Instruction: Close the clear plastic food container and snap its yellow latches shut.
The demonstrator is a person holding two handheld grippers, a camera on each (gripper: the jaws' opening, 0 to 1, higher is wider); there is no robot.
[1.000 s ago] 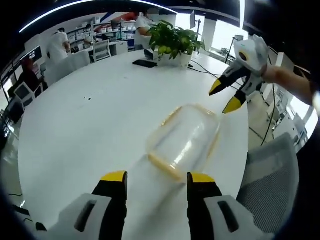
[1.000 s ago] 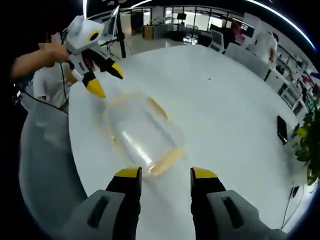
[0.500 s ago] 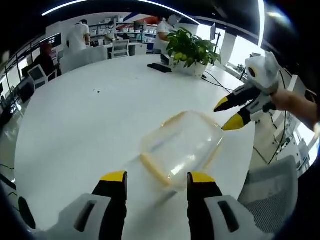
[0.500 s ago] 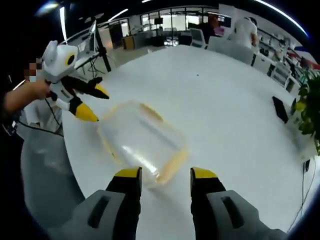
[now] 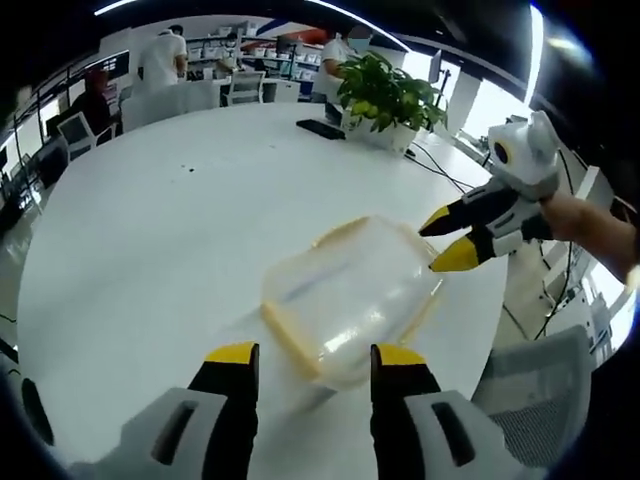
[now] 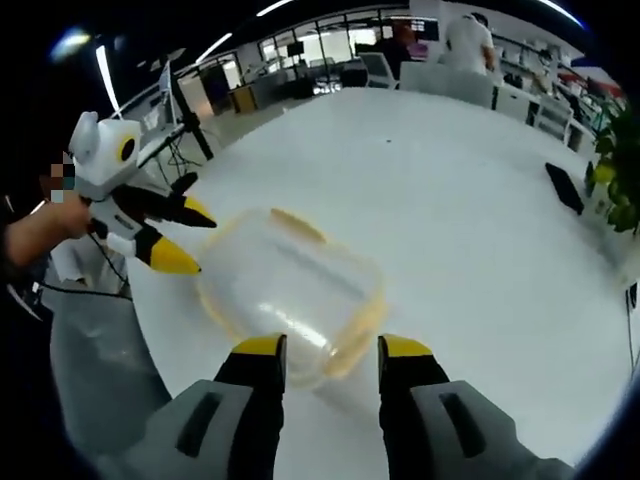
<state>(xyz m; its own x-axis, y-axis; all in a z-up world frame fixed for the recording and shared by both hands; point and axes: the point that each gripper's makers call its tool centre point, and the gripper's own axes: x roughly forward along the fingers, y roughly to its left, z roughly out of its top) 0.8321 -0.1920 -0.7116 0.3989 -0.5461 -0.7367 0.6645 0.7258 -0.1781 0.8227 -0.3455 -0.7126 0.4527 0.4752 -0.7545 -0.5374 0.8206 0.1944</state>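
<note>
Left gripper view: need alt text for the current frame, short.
A clear plastic food container with yellow latches lies on a round white table, just beyond the open left gripper whose yellow-tipped jaws rise from the bottom edge. The right gripper, held by a hand, reaches in with its tips at the container's far corner. A potted plant stands at the table's far side.

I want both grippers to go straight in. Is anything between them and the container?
Nothing visible. The container lies on bare white table with both open grippers, left and right, close at opposite ends. The plant is far off.
</note>
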